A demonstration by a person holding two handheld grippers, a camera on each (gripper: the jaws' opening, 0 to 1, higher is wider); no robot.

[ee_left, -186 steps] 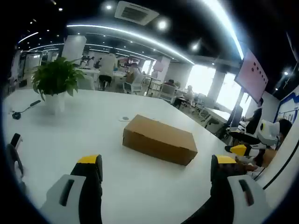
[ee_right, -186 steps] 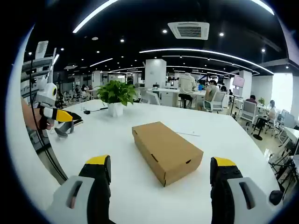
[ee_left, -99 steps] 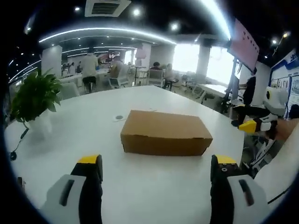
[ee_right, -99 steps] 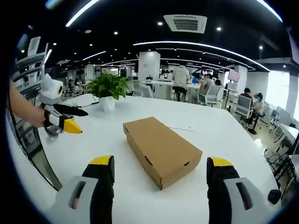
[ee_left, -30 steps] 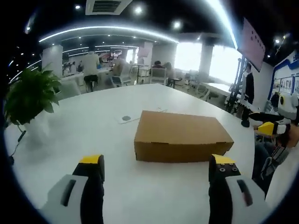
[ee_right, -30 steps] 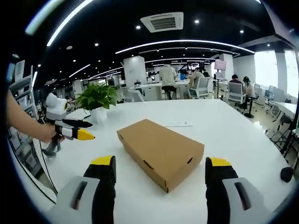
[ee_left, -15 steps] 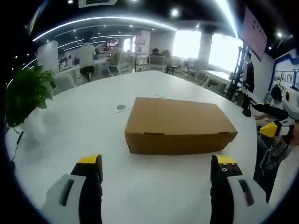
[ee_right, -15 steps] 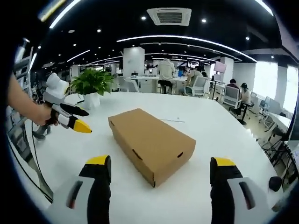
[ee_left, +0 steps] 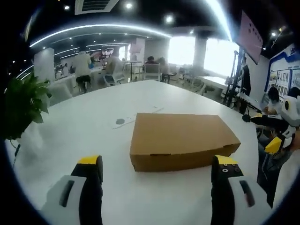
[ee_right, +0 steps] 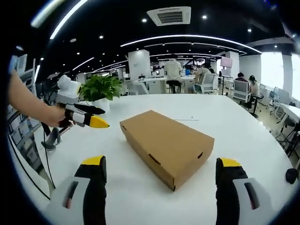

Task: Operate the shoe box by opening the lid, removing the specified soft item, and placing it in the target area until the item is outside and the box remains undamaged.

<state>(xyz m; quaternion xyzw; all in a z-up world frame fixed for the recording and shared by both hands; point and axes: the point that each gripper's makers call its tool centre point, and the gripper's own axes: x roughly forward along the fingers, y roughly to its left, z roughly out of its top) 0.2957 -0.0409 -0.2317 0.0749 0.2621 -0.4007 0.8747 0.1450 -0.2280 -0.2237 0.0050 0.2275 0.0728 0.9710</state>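
A closed brown cardboard shoe box (ee_left: pixel 183 140) lies on the white table (ee_left: pixel 84 126), lid down. My left gripper (ee_left: pixel 156 161) is open, its yellow-tipped jaws standing wide on either side of the box's near long face, a short way in front of it. My right gripper (ee_right: pixel 161 164) is also open, facing a corner of the box (ee_right: pixel 168 140) from a little back. The left gripper (ee_right: pixel 86 119), held in a person's hand, comes in beside the box's left end. The right gripper (ee_left: pixel 276 140) shows off the box's right end. The soft item is hidden inside.
A potted green plant (ee_right: pixel 101 89) stands at the table's far left, also seen as the plant (ee_left: pixel 23 108). A small round disc and a paper slip (ee_left: pixel 120 121) lie behind the box. A black object (ee_right: pixel 292 176) sits at the table's right edge. People sit at desks behind.
Both views have shifted with the hands. The left gripper has come closer to the box's left end. The box stays closed and in place.
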